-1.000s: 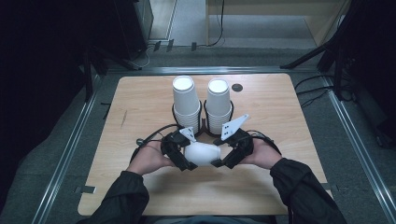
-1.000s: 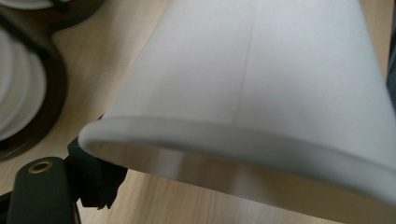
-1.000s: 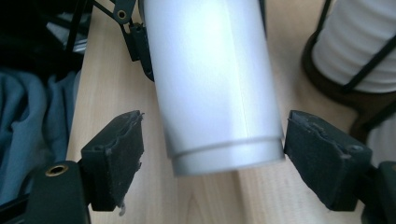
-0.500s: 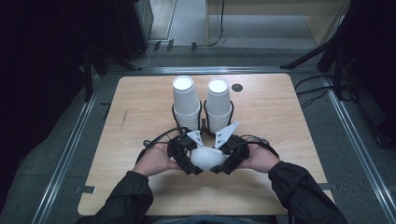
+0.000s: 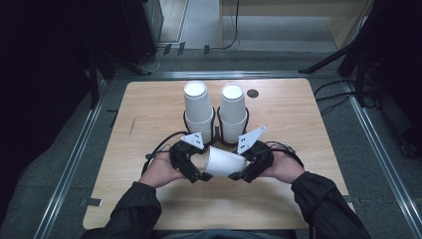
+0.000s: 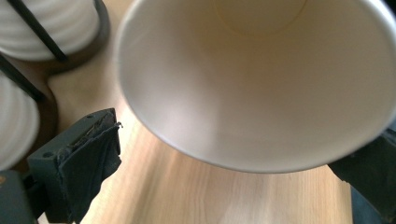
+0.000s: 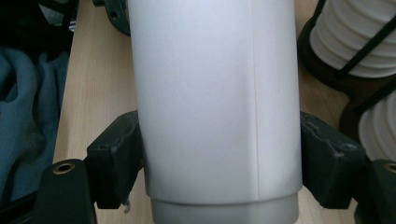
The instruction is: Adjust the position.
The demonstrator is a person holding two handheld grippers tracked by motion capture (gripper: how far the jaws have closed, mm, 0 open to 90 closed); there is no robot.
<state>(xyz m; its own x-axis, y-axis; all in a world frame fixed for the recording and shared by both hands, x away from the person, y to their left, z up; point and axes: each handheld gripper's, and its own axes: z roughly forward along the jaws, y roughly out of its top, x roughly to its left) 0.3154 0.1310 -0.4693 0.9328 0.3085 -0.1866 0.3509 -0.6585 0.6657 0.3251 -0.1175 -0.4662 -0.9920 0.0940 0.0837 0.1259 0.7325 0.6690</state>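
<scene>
Two grippers meet at one paper cup (image 5: 226, 162) lying sideways near me. My right gripper (image 5: 238, 175) squeezes its bottom end. My left gripper (image 5: 199, 175) just opened wide, jaws off the rim.

Smooth matt white paper on the cup (image 7: 215, 102), pale wood grain across the desk (image 5: 149, 107), worn matt black padding on the right claw (image 7: 217, 163).

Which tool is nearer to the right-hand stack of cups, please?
Right. The right tool sits just below that stack, clamping the loose cup; the left tool lies under the other stack.
</scene>
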